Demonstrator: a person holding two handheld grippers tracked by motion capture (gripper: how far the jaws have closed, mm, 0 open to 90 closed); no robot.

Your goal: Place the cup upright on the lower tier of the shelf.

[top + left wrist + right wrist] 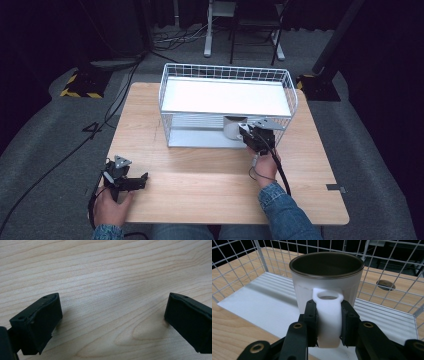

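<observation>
So the right gripper (pixel 248 133) has its jaws clamped on the handle of a white mug (pixel 231 129). In the right gripper view it's super clear: both black pads squeeze the white handle (pixel 328 320) from either side, with the mug body (pixel 326 282) standing upright just past them, dark inside, thin dark line at the rim. In the high view the mug sits at the front opening of the lower level of a white wire rack (pixel 227 75), around the 4 o'clock corner of that rack, over the pale ribbed bottom shelf (pixel 195 136) (can't tell whether its base is actually touching the shelf or hanging just above it). The rack's top shelf (pixel 225 97) is a plain white board with a wire rim around it.

The rack stands on a light wooden table (pixel 200 180), toward 12 o'clock from the table's middle. The right hand (pixel 265 165) comes in from about 5 o'clock, denim sleeve (pixel 282 207) showing, cable trailing back over the wrist.

The left gripper (pixel 137 181) is way off at 8 o'clock on the table, well apart from the rack and mug, held in the left hand (pixel 110 207). Its jaws are spread wide with nothing between them; in the left gripper view you just see bare wood grain (pixel 112 290) between the two black pads, which sit low over the tabletop.

There's also a round hole in the tabletop (pixel 385 285) behind the rack mesh in the right gripper view, at roughly 2 o'clock from the mug.
</observation>
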